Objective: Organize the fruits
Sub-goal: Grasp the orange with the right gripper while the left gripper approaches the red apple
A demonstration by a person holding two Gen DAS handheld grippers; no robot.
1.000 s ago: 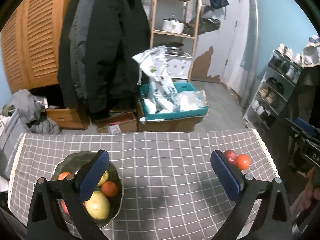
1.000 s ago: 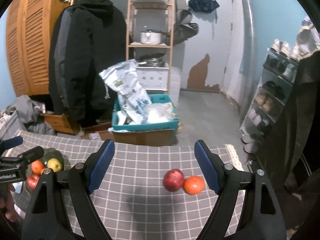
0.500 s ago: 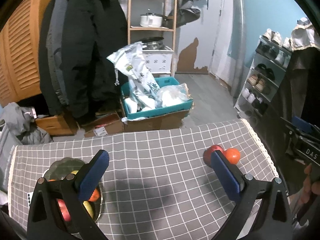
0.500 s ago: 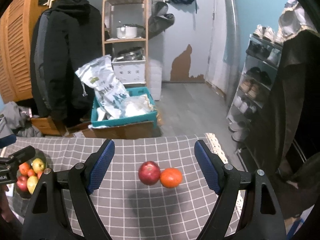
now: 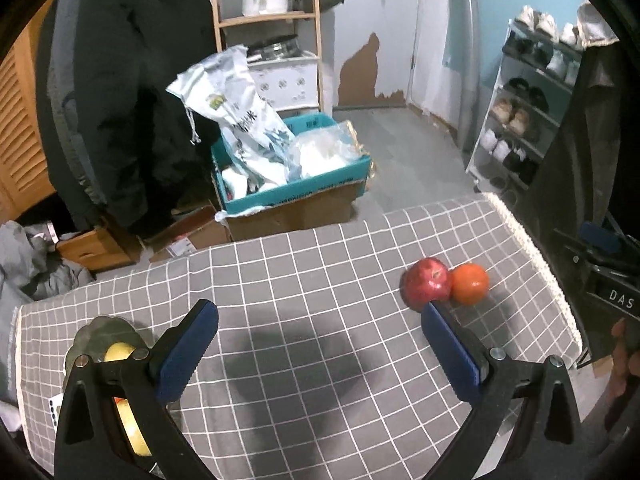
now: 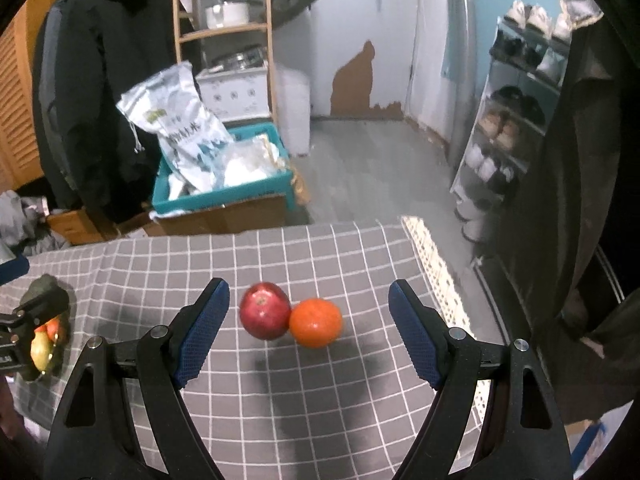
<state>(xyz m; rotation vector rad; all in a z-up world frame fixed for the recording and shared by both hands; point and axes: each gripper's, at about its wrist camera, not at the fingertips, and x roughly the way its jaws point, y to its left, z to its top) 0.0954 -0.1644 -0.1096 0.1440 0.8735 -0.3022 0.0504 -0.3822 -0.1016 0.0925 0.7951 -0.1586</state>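
So this looks like the reach-in step: right gripper, jaws spread wide and empty, is lined up on the red apple touching the orange on the checked tablecloth. Left gripper is spread and empty too. Next, probably straddle one fruit without nudging the other, then carry it to the fruit bowl.

Apple and orange on worktop, touching, apple left of orange, both near worktop's right edge. Bowl with fruit at worktop's far left, well apart from them. Behind worktop, on floor: box holding bags, shelf unit behind it. Shoe rack on right.
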